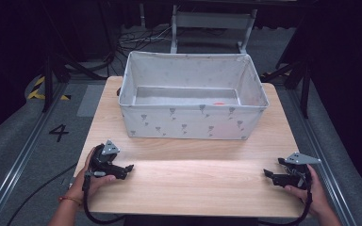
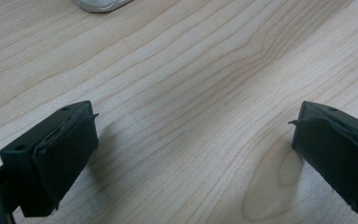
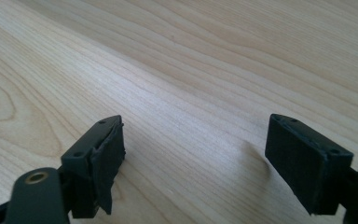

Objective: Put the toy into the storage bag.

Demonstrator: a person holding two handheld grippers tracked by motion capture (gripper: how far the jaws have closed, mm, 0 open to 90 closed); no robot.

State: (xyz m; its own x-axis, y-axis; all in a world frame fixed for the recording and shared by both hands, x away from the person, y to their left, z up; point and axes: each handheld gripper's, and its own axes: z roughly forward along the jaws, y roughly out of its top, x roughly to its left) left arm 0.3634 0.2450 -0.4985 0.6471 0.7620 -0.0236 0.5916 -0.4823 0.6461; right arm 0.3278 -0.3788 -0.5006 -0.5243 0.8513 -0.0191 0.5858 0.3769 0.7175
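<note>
a: on the worktop (image 1: 193, 179), far half, sits a fabric bin (image 1: 193, 123), pale grey with small printed motifs, open top, long side facing the person.

b: contents?

a: floor of the bin mostly bare grey. one small red-orange thing (image 1: 219, 103) low by the near wall, right of centre. near wall hides most of it, can't tell what it is.

b: grippers?

a: left gripper (image 1: 128, 168) at the near left of the worktop, held in the left hand (image 1: 94, 181), pointing toward the middle. right gripper (image 1: 267, 173) at the near right edge, held in the right hand (image 1: 306, 186), pointing back at the left one. both well apart from the bin and from each other.

b: jaws?

a: left gripper view: left gripper (image 2: 193, 140) jaws wide apart, nothing between them, just bare wood grain below. a bit of the bin's pale rounded corner (image 2: 100, 4) shows at the top edge. right gripper view: right gripper (image 3: 193, 147) jaws also spread wide, holding nothing, low over the wood.

b: anything else?

a: grey carpet floor (image 1: 9, 141) around the worktop, a "4" marked on it at left (image 1: 59, 132), cables (image 1: 136, 40) behind the bin.
</note>
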